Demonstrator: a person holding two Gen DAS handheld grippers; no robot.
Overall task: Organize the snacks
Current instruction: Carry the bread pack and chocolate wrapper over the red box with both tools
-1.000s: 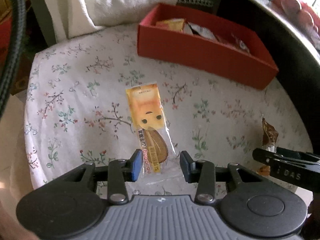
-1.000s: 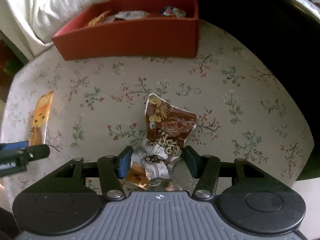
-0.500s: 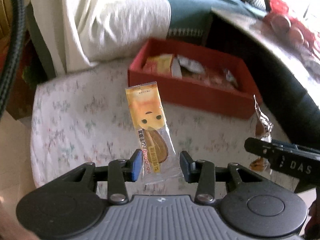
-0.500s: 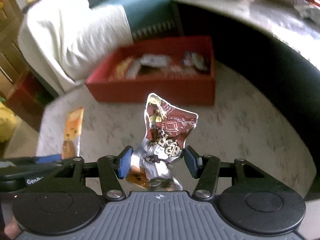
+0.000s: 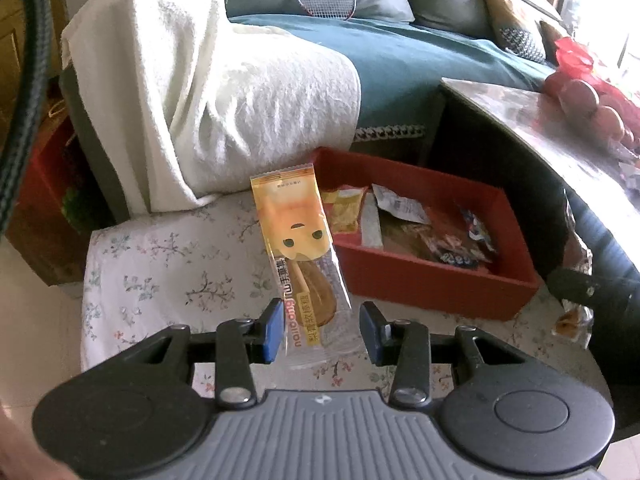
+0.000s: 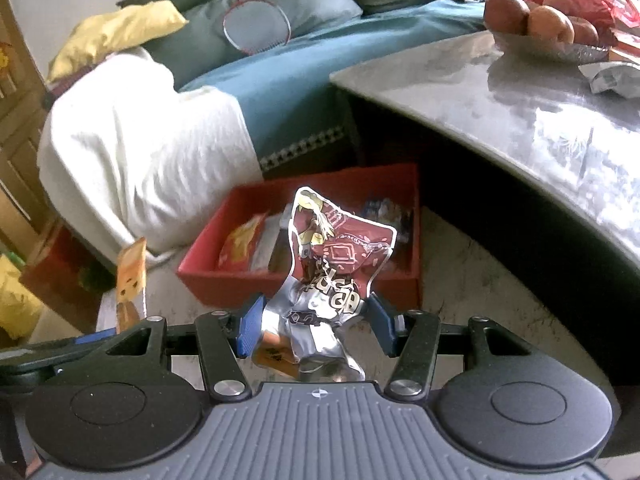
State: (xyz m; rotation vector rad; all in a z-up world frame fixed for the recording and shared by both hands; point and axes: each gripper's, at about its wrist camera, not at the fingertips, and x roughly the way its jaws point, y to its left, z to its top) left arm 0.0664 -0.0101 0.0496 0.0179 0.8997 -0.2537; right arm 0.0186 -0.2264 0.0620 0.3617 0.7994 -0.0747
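My left gripper [image 5: 322,334] is shut on a long yellow snack packet [image 5: 298,248] and holds it upright in the air above the floral-cloth stool [image 5: 168,264]. My right gripper [image 6: 314,326] is shut on a crumpled maroon and silver snack bag [image 6: 332,264], also lifted. The red box [image 5: 436,280] with several snack packets inside lies ahead and to the right in the left wrist view, and straight ahead in the right wrist view [image 6: 208,276]. The yellow packet also shows at the left of the right wrist view [image 6: 130,276].
A sofa with a white blanket [image 5: 224,92] and teal cover stands behind the box. A grey marble table [image 6: 540,96] with a fruit bowl [image 6: 548,36] overhangs on the right. The right gripper's finger [image 5: 588,286] reaches into the left wrist view.
Both grippers have risen from the floral cloth with their packets held. The views have tilted up and the red box now sits lower and closer in both.
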